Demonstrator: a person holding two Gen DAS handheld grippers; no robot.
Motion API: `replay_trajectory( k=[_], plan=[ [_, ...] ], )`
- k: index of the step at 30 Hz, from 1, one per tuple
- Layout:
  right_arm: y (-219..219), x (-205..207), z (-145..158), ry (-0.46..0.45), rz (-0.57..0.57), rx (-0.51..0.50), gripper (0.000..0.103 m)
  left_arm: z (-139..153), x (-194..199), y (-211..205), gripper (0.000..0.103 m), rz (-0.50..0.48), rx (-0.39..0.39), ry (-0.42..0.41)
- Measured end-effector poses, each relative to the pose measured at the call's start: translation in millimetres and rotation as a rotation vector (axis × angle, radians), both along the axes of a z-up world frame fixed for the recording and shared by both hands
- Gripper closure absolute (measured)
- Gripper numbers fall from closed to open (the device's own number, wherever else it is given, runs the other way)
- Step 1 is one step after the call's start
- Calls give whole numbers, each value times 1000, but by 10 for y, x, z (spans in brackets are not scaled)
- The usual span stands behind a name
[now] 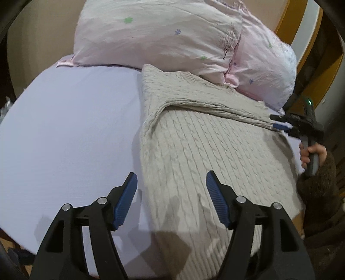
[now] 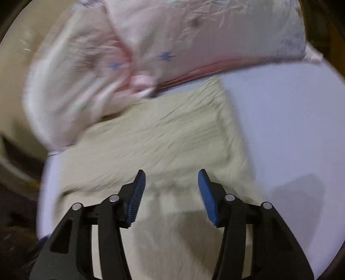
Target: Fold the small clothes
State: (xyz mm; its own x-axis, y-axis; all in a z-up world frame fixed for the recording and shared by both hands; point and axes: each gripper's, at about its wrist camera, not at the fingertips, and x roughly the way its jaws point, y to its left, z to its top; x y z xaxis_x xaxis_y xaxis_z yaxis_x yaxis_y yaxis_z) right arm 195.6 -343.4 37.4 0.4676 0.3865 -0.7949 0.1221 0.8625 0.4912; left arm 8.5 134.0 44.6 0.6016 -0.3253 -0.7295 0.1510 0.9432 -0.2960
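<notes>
A beige cable-knit sweater (image 1: 211,150) lies flat on the lilac bed sheet (image 1: 71,129), with a sleeve folded across its upper body. My left gripper (image 1: 171,178) is open and empty, hovering over the sweater's lower left edge. My right gripper (image 1: 280,126) shows in the left wrist view at the sweater's right edge, by the sleeve end. In the blurred right wrist view the right gripper (image 2: 171,176) is open and empty over the sweater (image 2: 163,140).
Two pink flowered pillows (image 1: 163,36) lie at the head of the bed, touching the sweater's top; they also show in the right wrist view (image 2: 172,38). A wooden headboard (image 1: 286,19) stands behind them. Bare sheet (image 2: 291,129) spreads beside the sweater.
</notes>
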Motion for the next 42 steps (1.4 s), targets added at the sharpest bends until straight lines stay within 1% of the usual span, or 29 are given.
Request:
replay_trajectory(
  k=[1, 2, 3, 5, 8, 9, 12, 13, 14, 15, 16, 17, 18, 19, 20, 21, 22, 23, 24, 25, 26, 27, 29, 32, 34, 36, 39, 40, 42],
  plan=[
    [-20, -140, 34, -6, 38, 53, 40, 6, -43, 41, 22, -1, -15, 3],
    [-72, -348, 83, -20, 87, 97, 35, 5, -126, 126, 19, -13, -53, 10],
    [-98, -492, 117, -25, 115, 98, 31, -3, -175, 174, 19, -24, -77, 21],
    [-238, -858, 185, -17, 135, 61, 30, -25, -241, 221, 19, -27, -83, 34],
    [-440, -1228, 158, 50, 85, 39, 31, -75, -256, 169, 20, -38, -54, 62],
    [-563, -1394, 125, 87, 62, 31, 35, -91, -245, 131, 21, -47, -48, 69],
    [-642, -1650, -3, 149, 26, 27, 48, -142, -216, -6, 27, -73, -10, 85],
    [-676, -1719, -25, 146, 25, 43, 48, -163, -214, -21, 29, -78, -3, 92],
    [-686, -1789, -20, 129, 26, 60, 54, -201, -207, -54, 31, -84, 4, 107],
    [-661, -1865, -44, 134, 46, 103, 66, -233, -207, -74, 32, -86, 8, 120],
    [-634, -1917, -88, 138, 67, 136, 74, -263, -213, -90, 33, -85, 13, 130],
    [-595, -1957, -126, 142, 89, 164, 74, -262, -239, -115, 33, -79, 26, 118],
    [-536, -2000, -147, 127, 109, 205, 79, -263, -261, -130, 34, -77, 32, 116],
    [-524, -2031, -181, 132, 121, 240, 89, -268, -296, -146, 35, -77, 30, 117],
    [-511, -2060, -234, 141, 135, 279, 95, -276, -330, -153, 37, -80, 26, 118],
    [-494, -2094, -286, 148, 148, 326, 95, -275, -361, -172, 38, -87, 25, 119],
    [-488, -2110, -297, 141, 151, 356, 95, -275, -391, -201, 45, -95, 30, 121],
    [-453, -2079, -329, 137, 150, 384, 95, -274, -423, -239, 53, -106, 43, 126],
    [-443, -2067, -328, 130, 154, 396, 95, -271, -439, -267, 57, -114, 51, 134],
    [-415, -2023, -305, 113, 161, 415, 96, -271, -446, -290, 69, -119, 57, 143],
    [-399, -1980, -250, 80, 171, 443, 96, -273, -442, -302, 85, -121, 61, 158],
    [-383, -1953, -195, 58, 176, 452, 96, -286, -426, -301, 91, -124, 47, 179],
    [-370, -1867, -71, -10, 182, 465, 96, -295, -372, -262, 93, -128, -24, 205],
    [-448, -1604, 232, -156, 160, 453, 96, -219, -223, -214, 93, -149, -129, 201],
    [-532, -1386, 373, -228, 128, 469, 96, -80, -52, -177, 94, -159, -179, 159],
    [-632, -1052, 497, -306, 80, 477, 96, 139, 244, -118, 94, -157, -206, 79],
    [-726, -413, 517, -373, -22, 512, 96, 390, 888, 32, 94, -59, -235, -22],
    [-755, -217, 474, -378, -61, 514, 96, 420, 1221, 92, 94, 3, -254, -32],
    [-780, 260, 298, -346, -168, 465, 96, 372, 1663, 131, 94, 81, -272, -27]
  ],
)
